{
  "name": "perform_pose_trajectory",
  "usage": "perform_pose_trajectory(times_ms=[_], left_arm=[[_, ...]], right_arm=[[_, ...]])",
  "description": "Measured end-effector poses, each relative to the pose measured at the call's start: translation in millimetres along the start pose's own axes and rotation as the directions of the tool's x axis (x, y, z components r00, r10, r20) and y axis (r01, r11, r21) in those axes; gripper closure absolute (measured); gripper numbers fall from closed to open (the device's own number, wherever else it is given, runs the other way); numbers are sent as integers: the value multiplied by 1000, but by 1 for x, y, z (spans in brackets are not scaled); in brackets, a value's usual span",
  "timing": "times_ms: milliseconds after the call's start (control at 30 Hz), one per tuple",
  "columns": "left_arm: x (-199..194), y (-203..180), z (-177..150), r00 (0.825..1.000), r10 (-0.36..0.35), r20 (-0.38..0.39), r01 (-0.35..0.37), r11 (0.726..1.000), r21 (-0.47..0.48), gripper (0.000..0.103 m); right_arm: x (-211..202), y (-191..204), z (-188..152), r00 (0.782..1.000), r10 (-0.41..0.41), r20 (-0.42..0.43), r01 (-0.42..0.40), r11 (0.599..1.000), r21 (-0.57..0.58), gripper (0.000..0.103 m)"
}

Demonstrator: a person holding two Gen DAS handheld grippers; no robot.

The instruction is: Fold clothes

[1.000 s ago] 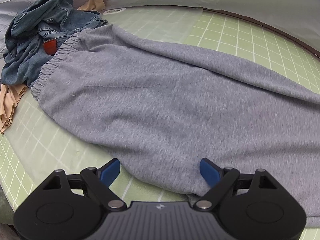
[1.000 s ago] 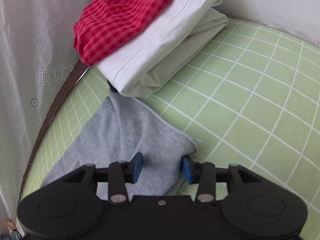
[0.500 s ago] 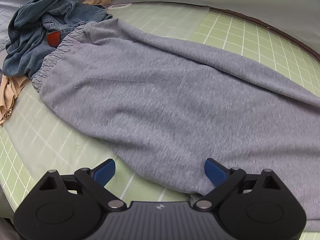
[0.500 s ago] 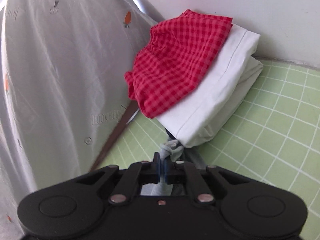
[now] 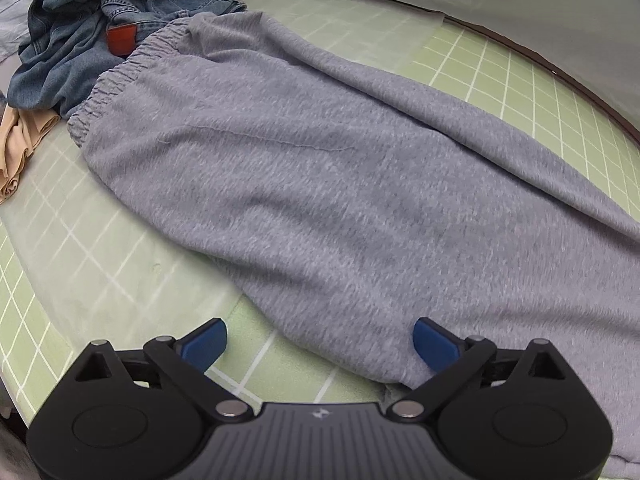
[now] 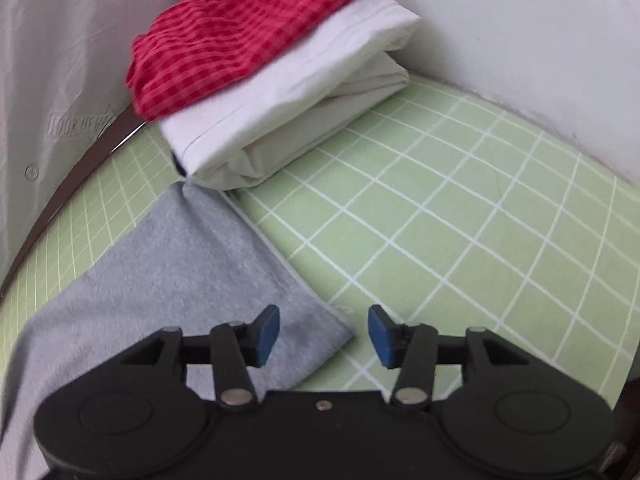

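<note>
On the green checked mat [image 5: 520, 92] in front of me the grey sweatpants [image 5: 320, 184] lie spread flat, with the gathered waistband [image 5: 120, 80] at the far left of my left-hand view and the legs running off to the right. My left gripper [image 5: 318, 340] stands wide open with nothing between its blue pads [image 5: 204, 342]; the near edge of the sweatpants lies between them, reaching the right pad, though I cannot tell whether it touches. Beyond the waistband, touching it, sits a crumpled pair of jeans [image 5: 96, 24] with a red patch, and a tan garment [image 5: 20, 144] pokes out from under the jeans at the left edge.

In my right-hand view the grey leg end [image 6: 180, 264] lies flat on the mat, its hem corner [image 6: 340, 324] resting between the pads of my right gripper [image 6: 324, 334]. That gripper is open too, somewhat less wide than the left, and it grips nothing. The narrow far tip of the leg reaches up to a stack of folded white cloth [image 6: 288, 100], which has a red checked garment [image 6: 240, 28] lying on top. A pale sheet [image 6: 60, 60] printed with small marks hangs along the left side, and a white wall [image 6: 520, 40] stands behind the stack.
</note>
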State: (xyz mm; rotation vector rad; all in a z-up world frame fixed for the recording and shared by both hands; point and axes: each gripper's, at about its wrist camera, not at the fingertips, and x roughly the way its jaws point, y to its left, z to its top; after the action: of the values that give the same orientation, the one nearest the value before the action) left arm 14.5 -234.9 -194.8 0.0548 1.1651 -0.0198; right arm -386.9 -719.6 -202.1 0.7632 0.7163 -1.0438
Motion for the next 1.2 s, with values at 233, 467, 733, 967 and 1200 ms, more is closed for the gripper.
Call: perform_pose_trajectory(times_ms=[233,467,733,967,1200], left_arm=[[-21,43,1,999,-17,30,19,999,-51,4],[-16,112,32,999,-15,53,23,989,-149,4],[11,174,91,994,-39,97,58,979,-194,12],[39,213,130,991,-70,118,100,958,-267,16],[51,214,138,983,-83,165,115,973,-201,50]], right_arm=[[-17,61,-35,1000,-5,10,8,971,-237,0],[-31,121,-85,999,30,-39,-40,957,-287,0],[-42,195,-138,999,3,-41,-16,947,-320,0],[-46,236,-158,999,-32,-33,20,954,-299,0],[-58,253,-163,997,-83,-11,73,932,-355,0]])
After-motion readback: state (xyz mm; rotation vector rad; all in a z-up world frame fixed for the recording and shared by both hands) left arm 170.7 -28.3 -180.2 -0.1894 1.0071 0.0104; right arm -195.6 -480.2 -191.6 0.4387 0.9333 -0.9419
